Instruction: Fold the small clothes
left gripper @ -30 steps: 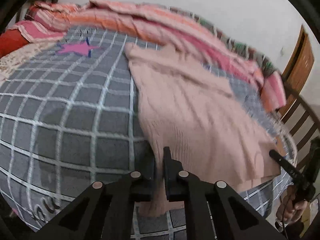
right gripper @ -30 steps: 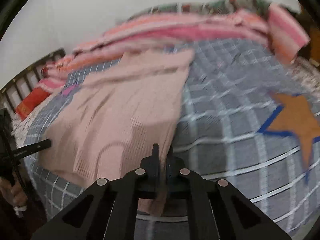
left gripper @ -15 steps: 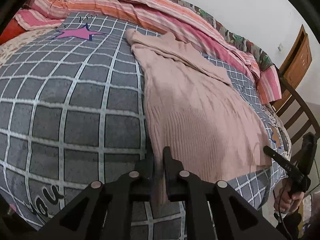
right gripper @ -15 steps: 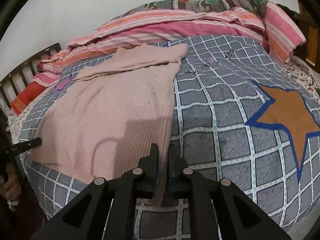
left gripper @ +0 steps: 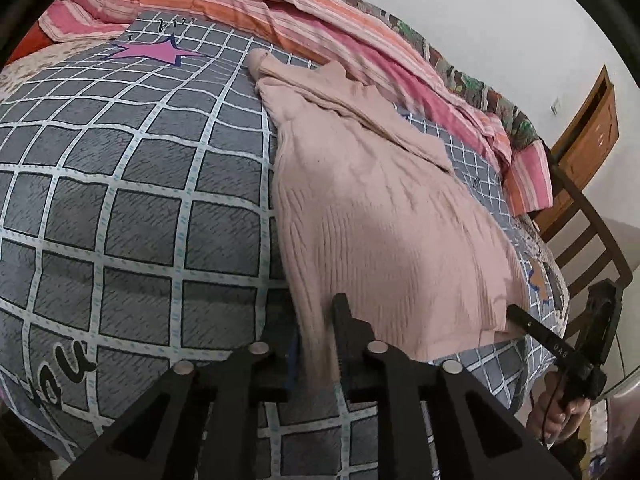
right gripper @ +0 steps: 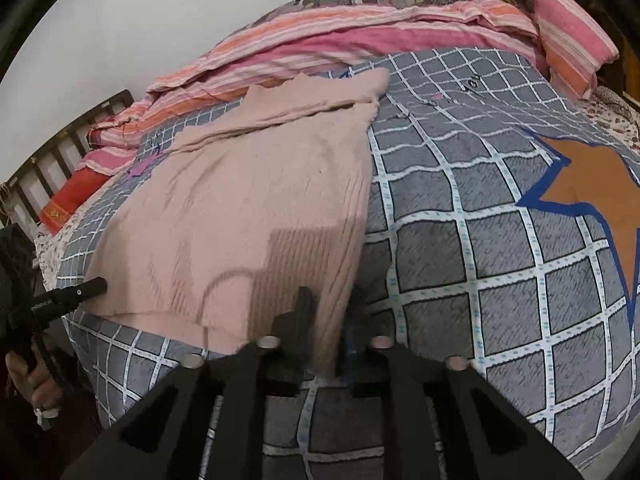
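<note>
A bed [left gripper: 120, 208] covered by a grey checked duvet [right gripper: 480, 264] is seen, with a striped pink and orange blanket [left gripper: 304, 20] bunched along the wall side. A pale pink knitted sweater [left gripper: 380, 216] is spread flat on the duvet, its hem at the near edge. One hem corner is pinched by the left tool [left gripper: 320, 328], whose jaws have just been opening slightly around the fabric. The opposite hem corner is pinched between the nearly closed jaws of the right tool [right gripper: 326, 320].
</note>
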`<state>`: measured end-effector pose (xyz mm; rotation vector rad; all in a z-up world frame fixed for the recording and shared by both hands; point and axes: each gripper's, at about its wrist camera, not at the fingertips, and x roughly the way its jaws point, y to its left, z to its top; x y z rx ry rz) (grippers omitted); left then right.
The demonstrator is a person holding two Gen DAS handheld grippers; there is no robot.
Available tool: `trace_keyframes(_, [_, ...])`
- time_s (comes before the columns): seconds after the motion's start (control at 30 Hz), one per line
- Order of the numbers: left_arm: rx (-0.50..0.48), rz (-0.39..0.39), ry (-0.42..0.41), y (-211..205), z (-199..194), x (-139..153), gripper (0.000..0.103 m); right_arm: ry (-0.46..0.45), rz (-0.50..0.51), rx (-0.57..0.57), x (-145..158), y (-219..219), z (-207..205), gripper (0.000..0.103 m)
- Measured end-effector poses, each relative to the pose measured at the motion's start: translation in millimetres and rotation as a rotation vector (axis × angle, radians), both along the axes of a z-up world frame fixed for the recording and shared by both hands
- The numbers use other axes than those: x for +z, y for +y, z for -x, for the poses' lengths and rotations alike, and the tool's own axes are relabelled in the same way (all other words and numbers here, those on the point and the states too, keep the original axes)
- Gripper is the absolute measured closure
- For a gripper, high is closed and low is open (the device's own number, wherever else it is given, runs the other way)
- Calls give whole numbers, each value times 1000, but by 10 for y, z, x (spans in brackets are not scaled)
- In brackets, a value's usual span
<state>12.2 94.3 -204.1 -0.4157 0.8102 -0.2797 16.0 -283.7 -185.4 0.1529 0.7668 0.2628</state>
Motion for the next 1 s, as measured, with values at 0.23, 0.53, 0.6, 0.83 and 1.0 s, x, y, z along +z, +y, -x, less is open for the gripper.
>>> trace_keyframes(0.23, [11, -74, -21, -103, 33, 1, 89, -13, -13, -28, -42, -31, 0, 94])
trace_keyframes(0.53, [-8, -33, 9, -62, 3, -38, 89, -64, 91, -46, -48, 114, 71, 94])
trace_keyframes(0.6, [-16, -29, 7, -54, 12, -44, 89, -57, 80, -56, -56, 104, 66, 94])
trace_keyframes(0.83, [-28, -30, 19, -78, -21, -27, 89, -26, 5, -43, -61, 17, 51, 94])
trace_keyframes(1.0, [-18, -14, 13, -75, -27, -47, 89, -6, -9, -29, -84, 32, 34, 93])
